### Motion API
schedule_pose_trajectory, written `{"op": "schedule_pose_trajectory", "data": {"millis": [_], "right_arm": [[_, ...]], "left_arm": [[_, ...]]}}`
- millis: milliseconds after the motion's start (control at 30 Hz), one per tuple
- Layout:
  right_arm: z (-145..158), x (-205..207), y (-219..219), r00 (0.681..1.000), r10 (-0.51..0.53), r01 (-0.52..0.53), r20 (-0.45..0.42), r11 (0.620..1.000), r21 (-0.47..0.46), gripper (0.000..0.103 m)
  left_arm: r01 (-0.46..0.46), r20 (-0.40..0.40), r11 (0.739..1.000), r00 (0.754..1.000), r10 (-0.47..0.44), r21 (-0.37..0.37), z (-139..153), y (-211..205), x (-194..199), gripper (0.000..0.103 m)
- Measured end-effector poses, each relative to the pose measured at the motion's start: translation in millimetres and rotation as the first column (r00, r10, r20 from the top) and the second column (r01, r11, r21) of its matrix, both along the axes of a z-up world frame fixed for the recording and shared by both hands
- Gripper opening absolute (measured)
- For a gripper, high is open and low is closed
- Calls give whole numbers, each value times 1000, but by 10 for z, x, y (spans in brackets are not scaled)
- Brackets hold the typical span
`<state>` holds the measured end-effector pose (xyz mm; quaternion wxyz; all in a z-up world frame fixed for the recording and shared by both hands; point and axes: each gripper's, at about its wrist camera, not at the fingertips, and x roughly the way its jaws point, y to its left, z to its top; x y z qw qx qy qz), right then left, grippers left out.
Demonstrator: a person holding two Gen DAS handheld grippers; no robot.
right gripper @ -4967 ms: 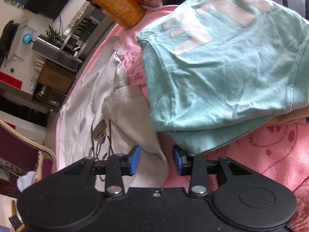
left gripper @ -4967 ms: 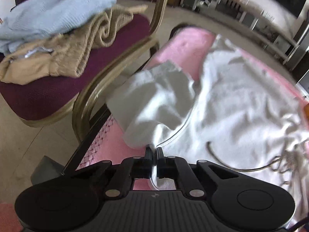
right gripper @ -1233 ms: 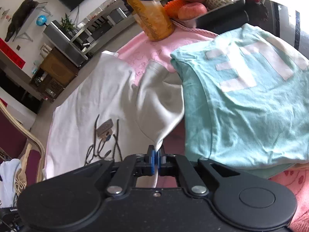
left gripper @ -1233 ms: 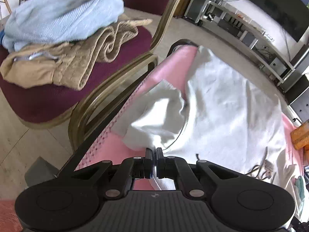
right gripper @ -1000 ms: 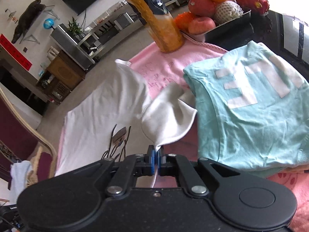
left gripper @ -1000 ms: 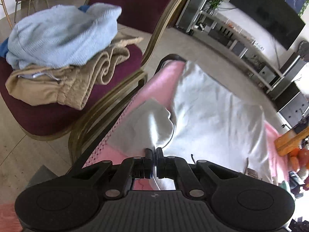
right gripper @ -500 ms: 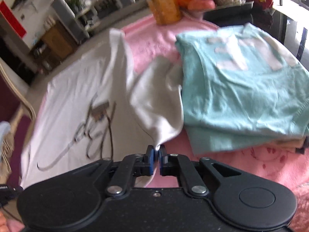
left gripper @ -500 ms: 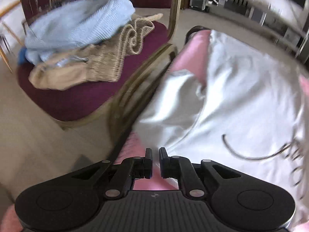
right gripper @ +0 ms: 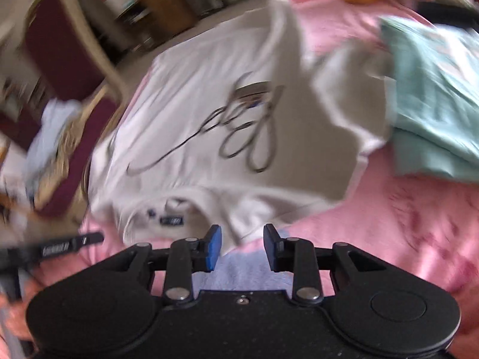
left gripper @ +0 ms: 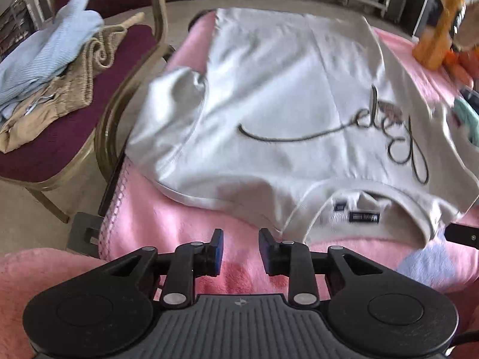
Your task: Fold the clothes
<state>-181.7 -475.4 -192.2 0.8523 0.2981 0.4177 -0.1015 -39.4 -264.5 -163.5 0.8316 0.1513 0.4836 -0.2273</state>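
A white T-shirt (left gripper: 284, 95) with dark script lettering lies face up and spread flat on the pink blanket (left gripper: 179, 227), collar nearest me. It also shows in the blurred right wrist view (right gripper: 209, 119). My left gripper (left gripper: 238, 252) is open and empty, just short of the shirt's near shoulder edge. My right gripper (right gripper: 242, 248) is open and empty, just short of the shirt's other shoulder edge. A folded teal T-shirt (right gripper: 434, 104) lies on the blanket to the right, under the white shirt's sleeve edge.
A maroon chair (left gripper: 98, 68) with a gold frame stands left of the table, holding a light blue knit (left gripper: 45, 53) and a tan knit (left gripper: 69, 89). An orange bottle (left gripper: 440, 30) and fruit stand at the far right.
Both grippers have opened and let go of the white shirt's shoulders, then drawn back toward me. The shirt, held up and pulled a second ago, now lies flat on the blanket.
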Motion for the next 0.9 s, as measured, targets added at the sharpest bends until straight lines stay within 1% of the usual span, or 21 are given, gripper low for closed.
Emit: {"op": "schedule_pose_trajectory", "data": {"millis": [33, 100, 133, 167, 200, 233, 267, 300, 333, 433, 467, 500, 567, 600, 633, 667, 700, 733, 767, 833, 900], "right_arm": [[6, 34, 63, 999, 33, -33, 8, 999, -33, 42], [20, 86, 149, 996, 86, -84, 17, 992, -94, 46], [23, 102, 180, 995, 102, -100, 14, 988, -118, 46], [20, 111, 208, 994, 109, -107, 5, 985, -138, 45], [16, 119, 235, 993, 115, -114, -5, 981, -157, 45], [13, 128, 263, 993, 121, -122, -14, 977, -176, 39], [10, 137, 290, 992, 127, -129, -24, 972, -195, 33], [6, 145, 318, 991, 132, -137, -34, 967, -214, 15], [3, 154, 346, 989, 138, -144, -44, 962, -233, 10], [-7, 179, 428, 985, 153, -168, -74, 943, -287, 9], [-5, 181, 439, 984, 156, -173, -82, 940, -293, 9], [2, 174, 429, 984, 156, -175, -88, 943, -283, 9], [17, 161, 410, 982, 158, -179, -100, 948, -263, 10], [24, 154, 400, 982, 159, -181, -106, 950, -253, 12], [31, 147, 390, 981, 160, -183, -112, 952, -243, 12], [38, 140, 380, 980, 161, -185, -117, 955, -233, 13], [46, 133, 370, 979, 162, -187, -123, 957, -223, 20], [53, 127, 360, 978, 164, -188, -129, 959, -213, 24], [87, 108, 337, 981, 155, -178, -120, 962, -209, 24], [205, 47, 228, 993, 103, -113, -59, 970, -215, 24], [262, 36, 96, 999, 45, -45, -4, 975, -218, 24]], "left_arm": [[22, 13, 1000, 1000, -22, 8, -18, -47, -24, 28], [68, 42, 997, 997, -69, 30, -62, -151, -74, 28], [93, 60, 994, 994, -96, 48, -96, -204, -91, 27], [118, 80, 991, 989, -124, 69, -135, -257, -106, 18], [143, 98, 986, 984, -152, 90, -174, -310, -121, 12], [157, 105, 982, 980, -167, 105, -200, -338, -131, 5], [166, 107, 979, 978, -179, 118, -222, -358, -139, 1], [176, 110, 976, 976, -190, 131, -243, -377, -147, 1], [179, 104, 974, 975, -194, 137, -224, -367, -159, 0], [184, 80, 972, 977, -197, 144, -119, -302, -206, 0], [182, 72, 970, 978, -195, 159, -110, -293, -221, 0], [178, 65, 968, 979, -192, 178, -112, -289, -232, 0], [190, 7, 959, 981, -196, 210, -231, -306, -203, 0], [194, -9, 956, 980, -197, 221, -278, -302, -203, 0], [198, -9, 956, 980, -201, 215, -260, -287, -217, 0], [202, -7, 958, 979, -205, 203, -224, -271, -232, 4], [203, -5, 963, 979, -205, 178, -172, -237, -230, 7], [196, 10, 969, 980, -199, 148, -100, -189, -211, 13], [180, 34, 977, 982, -185, 116, -13, -133, -173, 13], [114, 47, 992, 992, -116, 50, 111, -45, 3, 14], [44, 41, 999, 998, -43, -3, 190, 21, 208, 14]]}}
